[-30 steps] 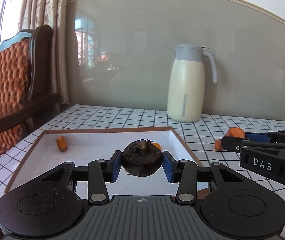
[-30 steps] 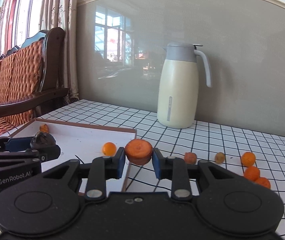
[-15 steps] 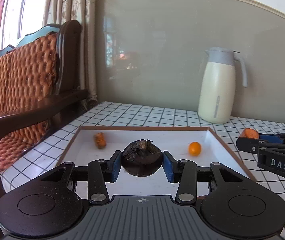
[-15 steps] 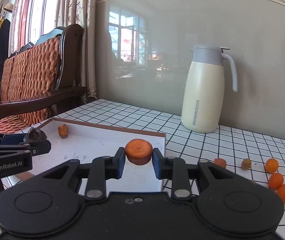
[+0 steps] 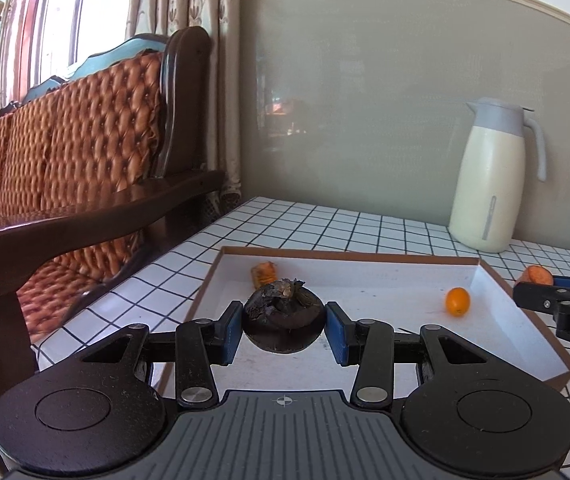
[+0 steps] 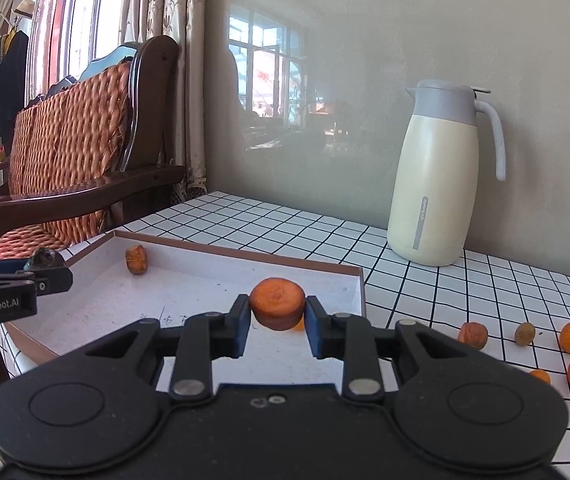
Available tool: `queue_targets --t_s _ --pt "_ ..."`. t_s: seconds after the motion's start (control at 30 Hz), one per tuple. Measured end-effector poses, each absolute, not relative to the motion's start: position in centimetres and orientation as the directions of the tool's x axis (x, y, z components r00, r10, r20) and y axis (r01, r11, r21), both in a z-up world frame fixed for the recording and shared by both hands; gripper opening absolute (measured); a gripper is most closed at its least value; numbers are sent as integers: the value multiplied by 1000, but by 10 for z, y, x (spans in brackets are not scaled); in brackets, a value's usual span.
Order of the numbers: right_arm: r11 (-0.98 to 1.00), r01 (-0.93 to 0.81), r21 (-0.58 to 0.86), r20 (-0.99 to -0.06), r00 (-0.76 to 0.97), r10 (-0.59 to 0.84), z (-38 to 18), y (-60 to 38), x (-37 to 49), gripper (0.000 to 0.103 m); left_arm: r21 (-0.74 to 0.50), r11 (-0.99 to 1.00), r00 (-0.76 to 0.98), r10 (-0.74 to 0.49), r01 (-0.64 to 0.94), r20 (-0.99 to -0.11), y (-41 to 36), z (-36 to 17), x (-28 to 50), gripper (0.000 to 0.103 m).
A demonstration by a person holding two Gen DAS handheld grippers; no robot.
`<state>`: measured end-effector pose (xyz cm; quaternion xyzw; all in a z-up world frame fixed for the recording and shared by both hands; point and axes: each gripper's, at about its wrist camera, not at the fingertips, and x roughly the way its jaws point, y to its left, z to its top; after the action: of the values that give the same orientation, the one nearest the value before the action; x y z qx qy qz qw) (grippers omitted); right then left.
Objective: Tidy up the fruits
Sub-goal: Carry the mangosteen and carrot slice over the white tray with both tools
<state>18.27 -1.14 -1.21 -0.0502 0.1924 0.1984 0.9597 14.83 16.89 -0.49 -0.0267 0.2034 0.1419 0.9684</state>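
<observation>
both views now sit further left than a second ago — the wooden chair (image 5: pixel 85 184) fills more of the frame and the jug (image 5: pixel 489 176) stands far right. the left gripper (image 5: pixel 283 326) is clamped on the dark fruit (image 5: pixel 283 320), held over the near left part of the white tray (image 5: pixel 405 258), its dried stem end up. the right gripper (image 6: pixel 277 312) is clamped on the orange slice (image 6: pixel 277 306) above the tray's near right — flat cut face up, its wide axis running level between the pads.
</observation>
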Motion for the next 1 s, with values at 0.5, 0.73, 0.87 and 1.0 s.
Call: queue_targets --t_s 0.5,0.73,0.87,1.0 --pt "922 -387 -4 -423 837 349 -23 -9 207 21 -7 944 851 294 -330 -435 195 -17 171 44" --pt "923 -385 3 -431 832 348 -25 -6 219 21 -9 942 848 296 -334 -440 200 -19 179 44" --pt "921 -390 -12 -434 832 347 -26 1 226 21 -8 939 840 303 -343 -449 205 -21 186 44" --pt "920 -389 -51 -443 834 329 -22 4 239 21 -16 936 834 305 -351 -459 211 -22 190 44"
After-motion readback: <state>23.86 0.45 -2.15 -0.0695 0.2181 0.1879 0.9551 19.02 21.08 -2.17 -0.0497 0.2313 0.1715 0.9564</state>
